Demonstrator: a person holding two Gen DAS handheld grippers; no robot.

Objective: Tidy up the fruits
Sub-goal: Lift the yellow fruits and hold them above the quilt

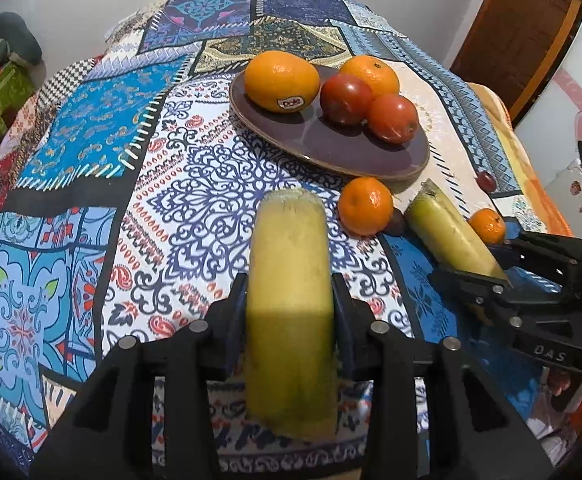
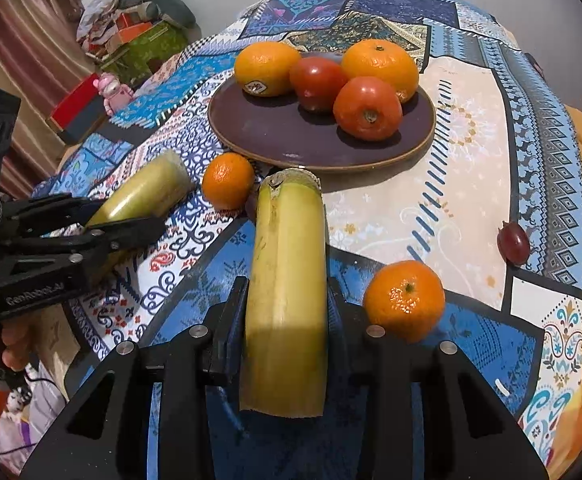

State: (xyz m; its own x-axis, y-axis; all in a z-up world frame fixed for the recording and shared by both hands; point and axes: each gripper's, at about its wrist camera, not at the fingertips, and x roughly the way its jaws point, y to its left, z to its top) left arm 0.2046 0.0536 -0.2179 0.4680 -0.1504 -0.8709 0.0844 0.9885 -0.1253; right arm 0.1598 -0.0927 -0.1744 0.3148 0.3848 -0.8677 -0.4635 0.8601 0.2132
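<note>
My left gripper (image 1: 290,292) is shut on a yellow banana piece (image 1: 289,280), held above the patterned cloth. My right gripper (image 2: 287,292) is shut on a second banana piece (image 2: 287,280); it also shows at the right of the left wrist view (image 1: 451,232). A dark purple plate (image 1: 331,148) lies ahead with two oranges (image 1: 281,80) and two red tomatoes (image 1: 393,118) on it. A small mandarin (image 1: 365,206) lies on the cloth just in front of the plate, between the two banana pieces. Another mandarin (image 2: 405,300) lies beside my right gripper's right finger.
A dark grape (image 2: 513,242) lies on the cloth at the right; another dark grape (image 1: 395,222) sits beside the front mandarin. The patterned tablecloth (image 1: 91,140) covers the table. Boxes and a pink toy (image 2: 113,92) stand beyond the table's far left edge.
</note>
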